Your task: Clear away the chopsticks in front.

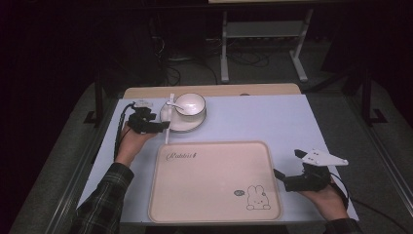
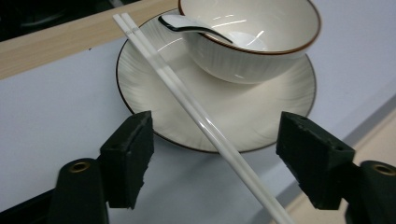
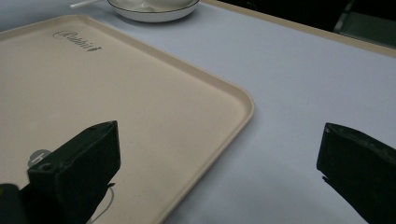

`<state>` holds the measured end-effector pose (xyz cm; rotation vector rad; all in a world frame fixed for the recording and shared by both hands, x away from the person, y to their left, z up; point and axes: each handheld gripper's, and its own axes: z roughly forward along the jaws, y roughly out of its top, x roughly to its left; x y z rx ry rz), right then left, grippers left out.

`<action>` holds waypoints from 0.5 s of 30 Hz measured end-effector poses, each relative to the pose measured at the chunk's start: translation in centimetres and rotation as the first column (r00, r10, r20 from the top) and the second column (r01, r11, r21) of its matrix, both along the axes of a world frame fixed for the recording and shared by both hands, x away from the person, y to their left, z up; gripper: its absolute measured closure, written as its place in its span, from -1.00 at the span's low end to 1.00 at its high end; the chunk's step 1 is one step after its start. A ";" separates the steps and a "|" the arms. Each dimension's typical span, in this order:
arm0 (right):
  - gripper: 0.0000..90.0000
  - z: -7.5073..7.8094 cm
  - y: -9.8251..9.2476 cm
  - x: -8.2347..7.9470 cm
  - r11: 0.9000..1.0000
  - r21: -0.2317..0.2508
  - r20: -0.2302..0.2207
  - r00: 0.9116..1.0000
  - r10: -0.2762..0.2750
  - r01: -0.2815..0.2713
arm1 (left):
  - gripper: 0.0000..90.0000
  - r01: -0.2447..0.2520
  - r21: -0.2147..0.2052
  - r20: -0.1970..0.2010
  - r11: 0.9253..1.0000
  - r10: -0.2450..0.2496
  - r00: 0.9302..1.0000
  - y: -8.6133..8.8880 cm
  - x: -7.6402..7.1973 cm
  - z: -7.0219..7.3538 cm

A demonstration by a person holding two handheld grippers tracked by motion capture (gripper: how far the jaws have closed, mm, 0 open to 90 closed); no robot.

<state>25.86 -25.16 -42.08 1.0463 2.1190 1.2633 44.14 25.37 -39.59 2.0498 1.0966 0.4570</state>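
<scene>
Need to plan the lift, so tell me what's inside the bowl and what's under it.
Inside the bowl lies a white spoon, its handle over the rim. Under the bowl sits a plate, with chopsticks across its edge. The plate's centre is covered.

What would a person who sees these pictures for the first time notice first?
Probably the large beige tray with a rabbit drawing, lying empty in the middle of the table. Behind it, at the far left, a white bowl with a spoon stands on a plate, and white chopsticks rest across that plate. The left hand-held gripper is open around the chopsticks; the right hand-held gripper waits open beside the tray.
</scene>
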 end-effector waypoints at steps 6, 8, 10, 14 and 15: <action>-1.00 0.0 0.0 0.0 1.000 0.002 0.000 1.000 -0.001 0.001 | -0.25 -0.019 0.026 -0.021 0.999 0.020 1.000 -0.8 1.6 -0.3; -1.00 0.0 -0.1 0.0 1.000 0.003 0.000 1.000 -0.002 0.002 | -0.13 -0.022 0.032 -0.032 0.999 0.023 0.999 -1.1 2.2 -0.4; -1.00 0.0 -0.1 0.0 1.000 0.003 0.000 1.000 -0.001 0.001 | -0.09 -0.029 0.034 -0.042 0.999 0.031 0.999 -1.3 2.6 -0.6; -1.00 0.1 -0.3 -0.1 1.000 0.011 0.001 1.000 -0.006 0.006 | 0.16 -0.053 0.033 -0.074 0.998 0.056 0.996 -1.6 3.6 -1.4; -1.00 0.1 -0.3 -0.2 1.000 0.013 0.002 1.000 -0.007 0.007 | 0.18 -0.056 0.038 -0.082 0.998 0.059 0.995 -1.7 3.8 -1.6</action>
